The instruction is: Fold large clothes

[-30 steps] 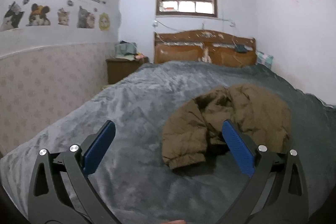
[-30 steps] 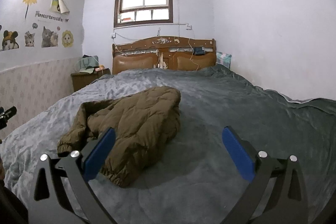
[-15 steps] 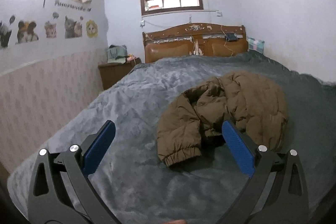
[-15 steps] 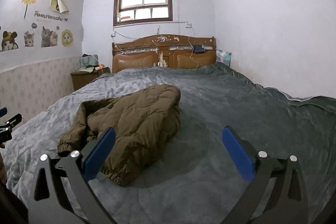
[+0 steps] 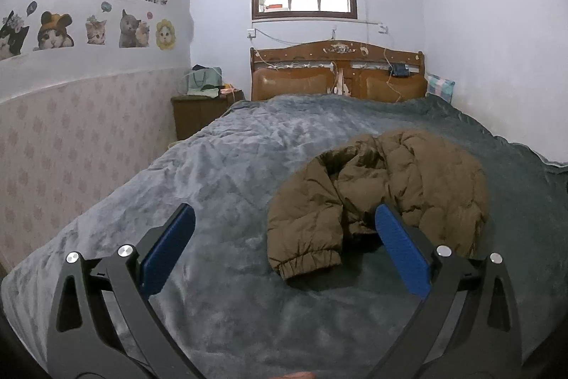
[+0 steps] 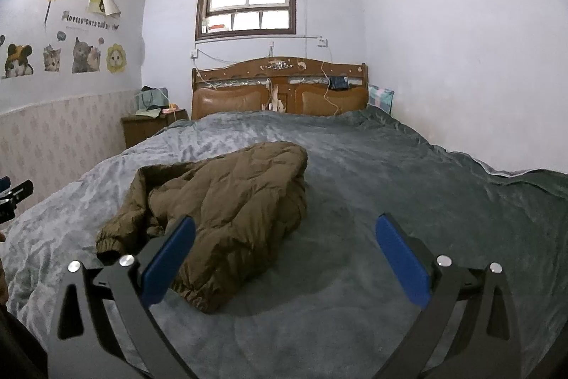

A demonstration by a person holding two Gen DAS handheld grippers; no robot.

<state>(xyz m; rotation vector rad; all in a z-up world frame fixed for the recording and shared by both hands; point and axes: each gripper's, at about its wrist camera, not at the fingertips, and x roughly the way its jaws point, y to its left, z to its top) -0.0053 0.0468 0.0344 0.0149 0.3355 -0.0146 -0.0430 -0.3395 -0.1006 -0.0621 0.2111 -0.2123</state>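
Note:
A brown quilted jacket [image 5: 387,190] lies crumpled on the grey bed cover [image 5: 230,173], one cuffed sleeve end [image 5: 309,263] pointing toward me. My left gripper [image 5: 284,226] hovers above the near part of the bed, open, with nothing between its blue pads; the sleeve cuff shows between its fingers, farther off. In the right wrist view the jacket [image 6: 230,201] sits left of centre on the cover [image 6: 390,183]. My right gripper [image 6: 284,237] is open and empty too, its left pad [image 6: 167,261] in front of the jacket's near hem.
A wooden headboard [image 5: 337,73] stands under the window at the far end. A bedside cabinet [image 5: 202,112] with bags on it stands at the far left. Walls close both sides of the bed. The tip of the left gripper [image 6: 14,198] shows at the right view's left edge.
The left wrist view swung and levelled, with the jacket shifting slightly within its frame. The right view is almost unchanged. Both grippers stayed open; the jacket has not moved.

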